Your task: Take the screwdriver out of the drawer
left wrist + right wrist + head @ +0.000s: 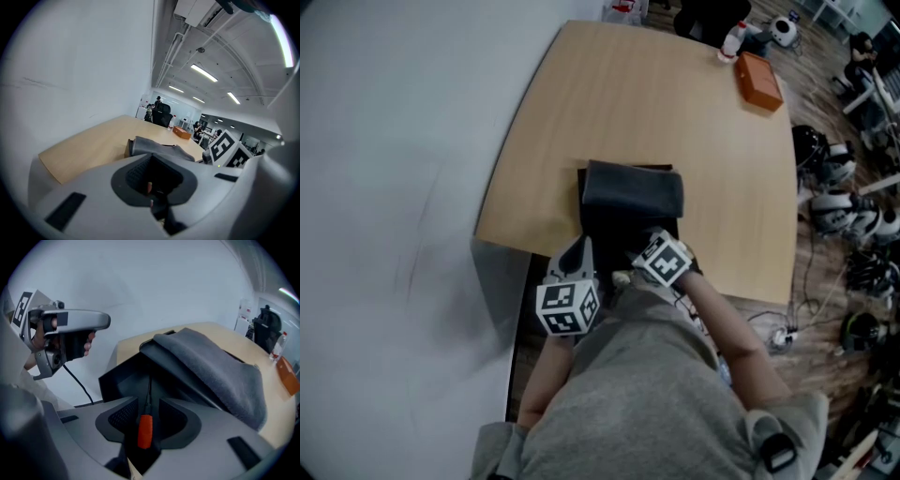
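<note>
Now R fingers [117, 420] clamp screwdriver [144, 431] by orange handle, shaft over open drawer [119, 376]; L fingers [136, 176] together, empty

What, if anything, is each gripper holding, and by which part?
The right gripper holds the screwdriver by its orange handle, with the shaft pointing into the drawer. The left gripper holds nothing.

Orange-handled screwdriver [145, 428], black drawer [117, 378], grey cloth [213, 363].
</note>
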Tool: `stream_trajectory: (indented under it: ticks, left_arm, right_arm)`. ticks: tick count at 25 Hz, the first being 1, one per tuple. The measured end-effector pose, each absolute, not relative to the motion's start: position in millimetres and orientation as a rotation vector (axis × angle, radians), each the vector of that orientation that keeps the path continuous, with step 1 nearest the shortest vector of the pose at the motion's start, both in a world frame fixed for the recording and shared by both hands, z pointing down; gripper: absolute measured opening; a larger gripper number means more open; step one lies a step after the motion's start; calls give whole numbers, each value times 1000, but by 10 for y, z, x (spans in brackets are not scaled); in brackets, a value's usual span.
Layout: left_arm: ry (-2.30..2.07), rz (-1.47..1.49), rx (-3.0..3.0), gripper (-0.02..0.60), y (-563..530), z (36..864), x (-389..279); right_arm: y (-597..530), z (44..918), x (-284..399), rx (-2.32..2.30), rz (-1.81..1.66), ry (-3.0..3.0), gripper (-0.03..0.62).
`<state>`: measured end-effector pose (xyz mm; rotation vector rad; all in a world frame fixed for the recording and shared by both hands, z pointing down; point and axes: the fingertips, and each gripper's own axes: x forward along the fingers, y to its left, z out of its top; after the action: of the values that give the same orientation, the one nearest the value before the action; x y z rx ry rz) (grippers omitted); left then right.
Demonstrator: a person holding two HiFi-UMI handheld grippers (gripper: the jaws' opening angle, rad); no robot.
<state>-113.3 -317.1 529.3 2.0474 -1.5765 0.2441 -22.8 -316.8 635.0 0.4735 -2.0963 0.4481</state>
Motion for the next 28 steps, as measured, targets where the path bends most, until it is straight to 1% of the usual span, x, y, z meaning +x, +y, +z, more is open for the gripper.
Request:
stream_trajectory:
  ticks: [2,7,10,17,19,23,28]
  left_arm:
    - [-1589,242,2038,0,-3194,5286,-1151]
    - [-1615,238,2013,0,-3227,5273,-1218]
    - [-1637,231,1995,0,-3237,5267,-1278]
    - [-1666,207,1979,0,-3273,5252,-1355]
    - [-1666,207,1985,0,-3281,5243,-1362]
    - [-1667,201,1991,0,-3257,5221,-1388]
    - [-1658,204,1999,0,-3173,5232,-1402]
  right_arm:
    - [-3118,6434,-281,404,457,-2063,124]
    - [-3025,6680,-273,296,463,-1936,124]
    - [-3035,6768,-202,287,442,-1865,133]
    - [-3027,6791,-219,316,459,-1881,130]
    - [-3004,6782,-265,313,499,-1901,80]
    - [-2971,6763,-297,312,524,-1910,71]
    - [-3036,6699,-264,370,448,-1925,68]
